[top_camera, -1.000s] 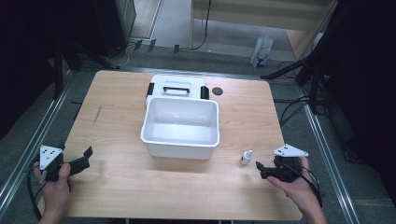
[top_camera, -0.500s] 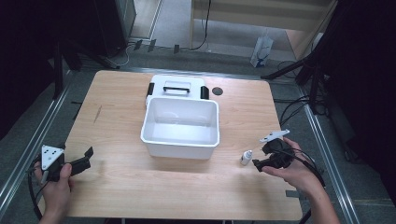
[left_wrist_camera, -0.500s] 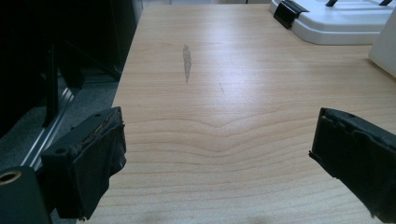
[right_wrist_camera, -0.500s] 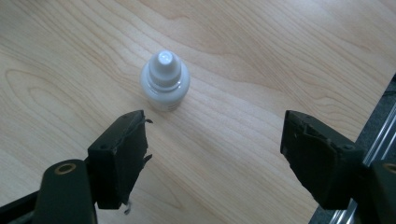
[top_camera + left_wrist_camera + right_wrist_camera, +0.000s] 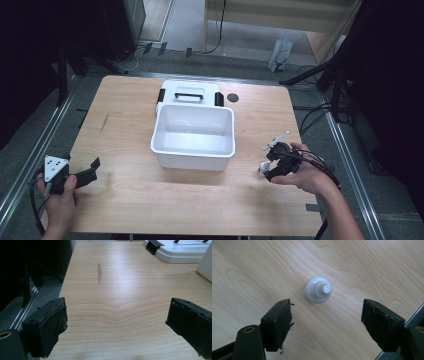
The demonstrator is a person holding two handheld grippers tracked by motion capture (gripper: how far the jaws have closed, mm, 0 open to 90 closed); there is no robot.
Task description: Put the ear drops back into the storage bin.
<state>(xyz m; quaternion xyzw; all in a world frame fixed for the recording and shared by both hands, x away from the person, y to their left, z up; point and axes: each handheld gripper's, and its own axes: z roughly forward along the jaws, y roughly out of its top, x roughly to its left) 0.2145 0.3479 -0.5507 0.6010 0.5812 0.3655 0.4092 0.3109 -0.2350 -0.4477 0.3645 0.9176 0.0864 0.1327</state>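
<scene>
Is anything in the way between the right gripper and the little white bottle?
Nothing visible is. The right gripper hangs open above the small white plastic bottle, with only bare wooden table around it.

Table (image 5: 130,200) centre blocked by white bin (image 5: 194,136), open-topped, walls upright; lid (image 5: 189,92) flat and touching behind it. Bare wood on both flanks and along the near edge, wide enough for a hand. Small dark disc (image 5: 232,97) flat beside lid, no hindrance. Right flank: 1 small white bottle (image 5: 318,289) upright, near bin's right wall, directly under right gripper (image 5: 327,315), jaws spread wide, wood free on each side of it. Left gripper (image 5: 117,322) at left edge, jaws apart, open wood ahead up to lid corner (image 5: 155,246).
</scene>
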